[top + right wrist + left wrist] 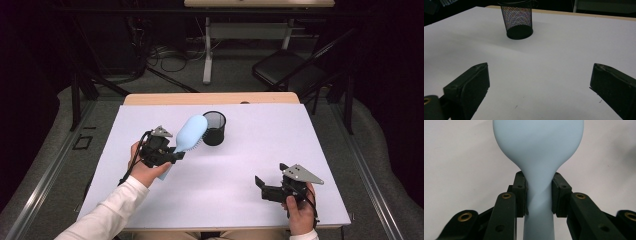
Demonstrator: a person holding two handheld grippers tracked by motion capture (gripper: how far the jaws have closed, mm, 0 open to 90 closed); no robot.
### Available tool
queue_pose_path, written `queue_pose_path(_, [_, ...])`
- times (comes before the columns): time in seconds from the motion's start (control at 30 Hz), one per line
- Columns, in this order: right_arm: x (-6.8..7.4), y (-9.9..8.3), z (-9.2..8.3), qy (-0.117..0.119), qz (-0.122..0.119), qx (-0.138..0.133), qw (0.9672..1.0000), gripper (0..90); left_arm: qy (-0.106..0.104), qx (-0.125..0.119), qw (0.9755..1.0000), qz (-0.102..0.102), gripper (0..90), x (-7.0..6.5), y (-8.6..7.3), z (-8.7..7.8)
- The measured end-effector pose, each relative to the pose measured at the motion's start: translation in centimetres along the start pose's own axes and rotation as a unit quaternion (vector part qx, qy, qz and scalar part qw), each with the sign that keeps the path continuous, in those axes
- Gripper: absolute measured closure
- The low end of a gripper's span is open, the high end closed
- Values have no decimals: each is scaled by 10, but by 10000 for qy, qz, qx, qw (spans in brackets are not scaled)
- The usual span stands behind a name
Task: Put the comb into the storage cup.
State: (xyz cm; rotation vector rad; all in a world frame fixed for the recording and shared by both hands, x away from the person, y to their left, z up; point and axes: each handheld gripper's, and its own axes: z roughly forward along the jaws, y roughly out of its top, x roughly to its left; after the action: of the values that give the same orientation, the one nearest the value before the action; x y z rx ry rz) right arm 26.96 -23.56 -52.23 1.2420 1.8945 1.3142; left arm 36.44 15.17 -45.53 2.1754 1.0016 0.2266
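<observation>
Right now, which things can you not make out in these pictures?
- Brush bristles: left gripper view shows its smooth back; the head's top is cut off by the edge.
- Brush handle end: high view, behind the left hand-held gripper.
- Cup inside: right gripper view, seen side-on.

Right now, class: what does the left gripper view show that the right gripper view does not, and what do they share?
Left gripper view: the left gripper shut on the narrow neck of the pale blue hairbrush, its smooth back facing the camera. Right gripper view: the right gripper with jaws wide apart and nothing between them, and the black mesh cup standing upright beyond. Both: the white table surface.
</observation>
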Motion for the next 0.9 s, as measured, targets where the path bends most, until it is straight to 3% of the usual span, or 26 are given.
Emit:
queue_pose_path(0.3, [0, 0, 0, 1, 4, 9, 10000, 20, 5, -331, 9994, -30, 698, -1, 7, -6])
queue_pose_path(0.9, [0, 0, 1, 1, 15, 17, 10000, 20, 13, -705, 9975, 46, 698, -5, 19, -12])
